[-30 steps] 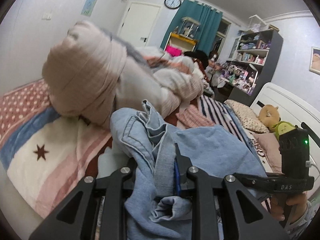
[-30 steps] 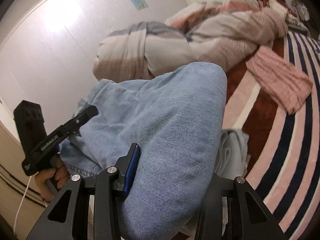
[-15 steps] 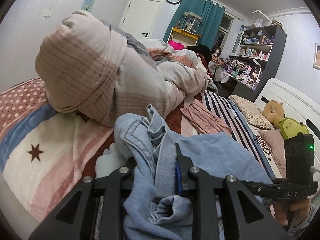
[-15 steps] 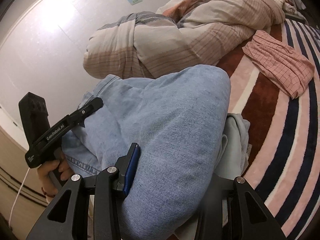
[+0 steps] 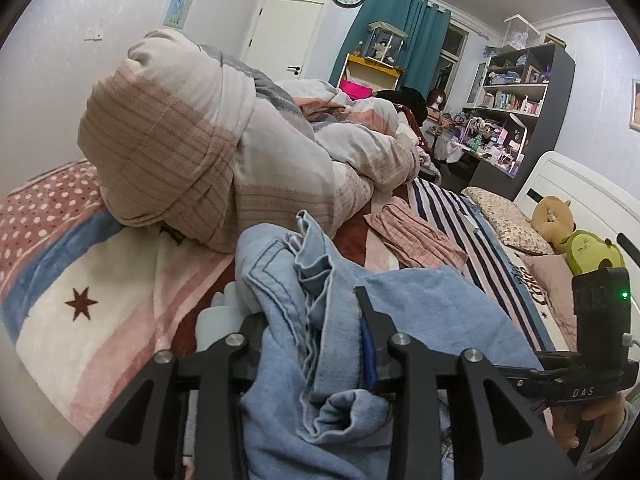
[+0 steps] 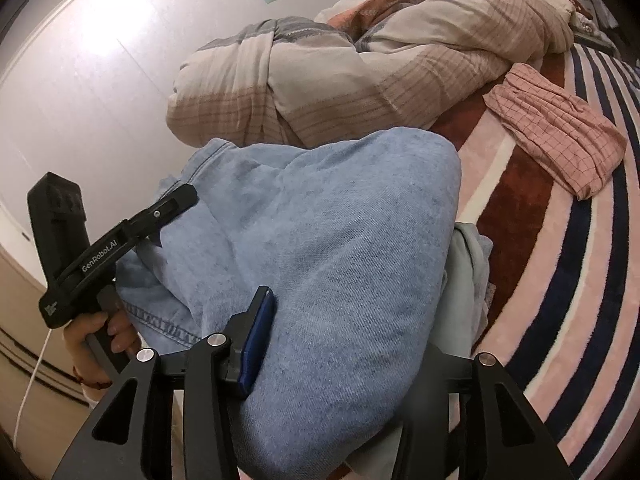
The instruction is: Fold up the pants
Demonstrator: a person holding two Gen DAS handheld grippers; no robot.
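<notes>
The left gripper is clamped on a bunched edge of light blue jeans, its two fingers pinching the denim. The right gripper also grips the jeans — a thick fold bulges between its fingers and hides one of them. The jeans hang between both grippers, low over a striped bed cover. Beyond them lies a rolled beige quilt; to the right — a pink checked garment lying flat. Far right, stuffed toys rest by the headboard.
</notes>
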